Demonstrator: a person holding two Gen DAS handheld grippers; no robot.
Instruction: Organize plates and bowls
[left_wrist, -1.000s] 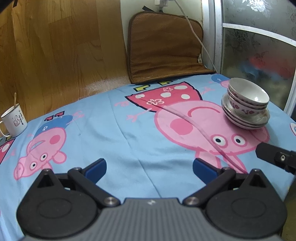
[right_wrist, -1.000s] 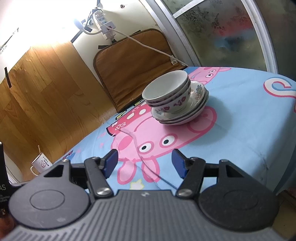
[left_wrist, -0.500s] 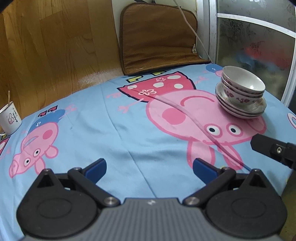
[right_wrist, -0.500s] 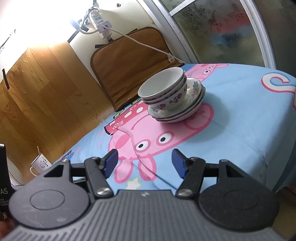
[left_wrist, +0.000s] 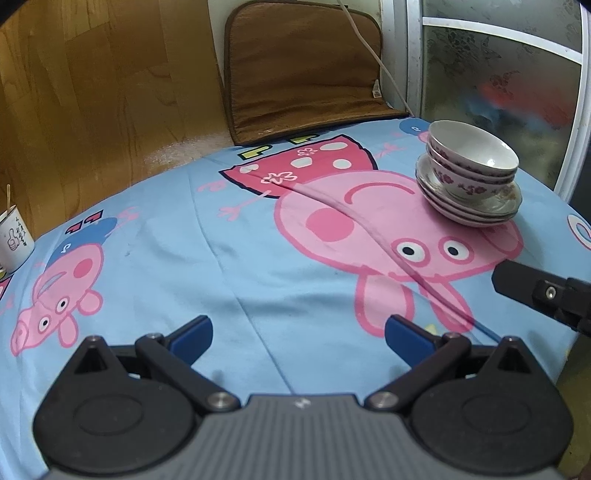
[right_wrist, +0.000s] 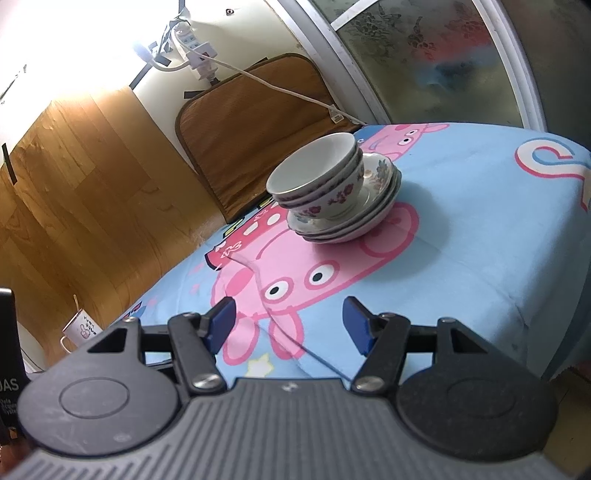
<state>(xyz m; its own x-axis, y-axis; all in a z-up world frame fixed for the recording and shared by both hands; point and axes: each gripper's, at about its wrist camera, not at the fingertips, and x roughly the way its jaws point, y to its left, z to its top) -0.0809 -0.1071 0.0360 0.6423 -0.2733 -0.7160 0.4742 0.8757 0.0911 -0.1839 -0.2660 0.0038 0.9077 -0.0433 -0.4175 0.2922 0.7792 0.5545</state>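
Your left gripper (left_wrist: 298, 334) hangs over the blue cartoon-pig tablecloth (left_wrist: 236, 266) with its blue fingers spread wide and holding nothing, and your right gripper (right_wrist: 289, 325) likewise has its fingers apart and empty. The stack of bowls (right_wrist: 317, 177) sits nested on the stack of plates (right_wrist: 351, 225), which rests on the tablecloth well ahead of both grippers, apart from them, near the frosted glass door (left_wrist: 495, 85). Far across the tablecloth from the plates, a white mug (left_wrist: 14, 240) stands at the edge.
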